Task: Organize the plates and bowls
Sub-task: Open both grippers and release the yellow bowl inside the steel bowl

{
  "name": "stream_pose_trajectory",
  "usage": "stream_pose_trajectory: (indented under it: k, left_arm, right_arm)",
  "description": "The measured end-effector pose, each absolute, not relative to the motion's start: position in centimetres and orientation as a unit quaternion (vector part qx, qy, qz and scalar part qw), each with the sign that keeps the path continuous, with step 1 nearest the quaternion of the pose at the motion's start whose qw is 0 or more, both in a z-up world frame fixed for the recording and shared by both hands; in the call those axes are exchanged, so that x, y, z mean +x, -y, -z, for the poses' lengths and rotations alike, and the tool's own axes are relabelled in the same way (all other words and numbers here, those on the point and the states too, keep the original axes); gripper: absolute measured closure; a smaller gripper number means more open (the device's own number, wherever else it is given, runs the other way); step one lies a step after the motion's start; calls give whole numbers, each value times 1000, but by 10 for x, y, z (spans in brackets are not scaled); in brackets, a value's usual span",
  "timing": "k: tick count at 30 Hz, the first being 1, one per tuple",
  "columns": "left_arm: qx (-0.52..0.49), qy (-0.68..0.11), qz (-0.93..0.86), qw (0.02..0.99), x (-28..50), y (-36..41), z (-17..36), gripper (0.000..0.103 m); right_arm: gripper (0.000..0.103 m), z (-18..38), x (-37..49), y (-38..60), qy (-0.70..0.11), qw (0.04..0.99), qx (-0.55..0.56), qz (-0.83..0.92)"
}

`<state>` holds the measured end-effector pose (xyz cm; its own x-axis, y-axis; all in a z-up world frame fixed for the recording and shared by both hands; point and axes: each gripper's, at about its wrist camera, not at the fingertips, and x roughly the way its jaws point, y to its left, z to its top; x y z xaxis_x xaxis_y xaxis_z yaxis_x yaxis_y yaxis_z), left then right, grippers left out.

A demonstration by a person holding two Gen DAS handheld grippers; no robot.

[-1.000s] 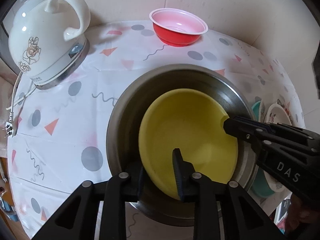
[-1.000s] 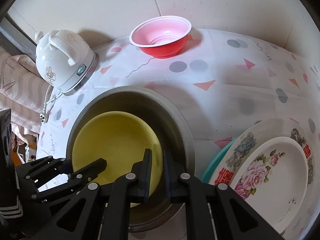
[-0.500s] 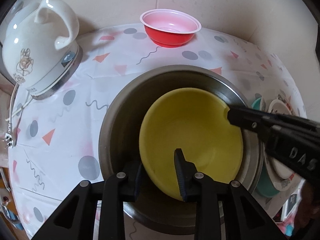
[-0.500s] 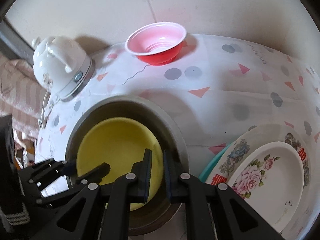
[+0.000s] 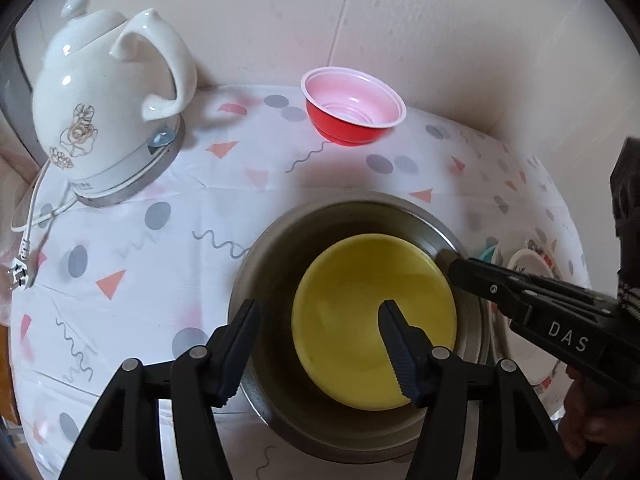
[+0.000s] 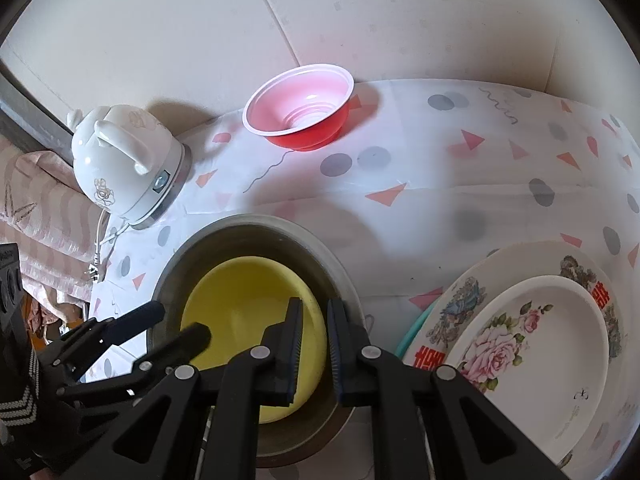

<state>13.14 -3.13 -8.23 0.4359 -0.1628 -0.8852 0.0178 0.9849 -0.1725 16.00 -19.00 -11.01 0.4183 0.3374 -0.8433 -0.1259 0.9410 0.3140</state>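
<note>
The yellow bowl [image 5: 372, 320] is sitting inside the metal bowl [image 5: 280, 248] on the patterned tablecloth [image 5: 160, 216], and the left gripper [image 5: 320, 340] is opening its jaws, its fingers standing either side of the yellow bowl's near rim without pressing on it. The right gripper [image 6: 313, 344] is staying clenched, seemingly on the yellow bowl's far rim. The red bowl [image 5: 354, 108] is standing well apart near the wall, beside the white kettle [image 5: 104, 104], and the flowered plates [image 6: 532, 344] are lying stacked just beside the metal bowl.

both views are softly and evenly lit by warm daylight. a soft shadow is cast on the wall by the kettle [image 5: 108, 100]. straight lines are bent by fisheye distortion and the corners are blackened. the tablecloth [image 6: 460, 184] is slightly blurred.
</note>
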Motion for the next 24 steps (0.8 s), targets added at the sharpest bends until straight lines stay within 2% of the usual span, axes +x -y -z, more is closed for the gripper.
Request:
stream_pose_trajectory:
  k: [3, 10, 13, 22, 24]
  left_arm:
    - [-75, -528, 51, 844, 132, 29, 80, 41]
    - [-94, -518, 51, 849, 129, 24, 72, 30]
    - [-95, -516, 47, 850, 130, 23, 68, 30]
    - [-98, -508, 26, 855, 134, 18, 59, 25]
    - [-95, -512, 14, 854, 138, 16, 60, 25]
  right_arm:
    - [90, 109, 159, 189, -521, 836, 103, -142]
    - [90, 99, 157, 192, -510, 840, 116, -147]
    - [86, 95, 158, 194, -505, 841, 122, -148]
    - [85, 86, 167, 206, -493, 846, 143, -144]
    - [80, 85, 172, 210, -492, 846, 148, -140]
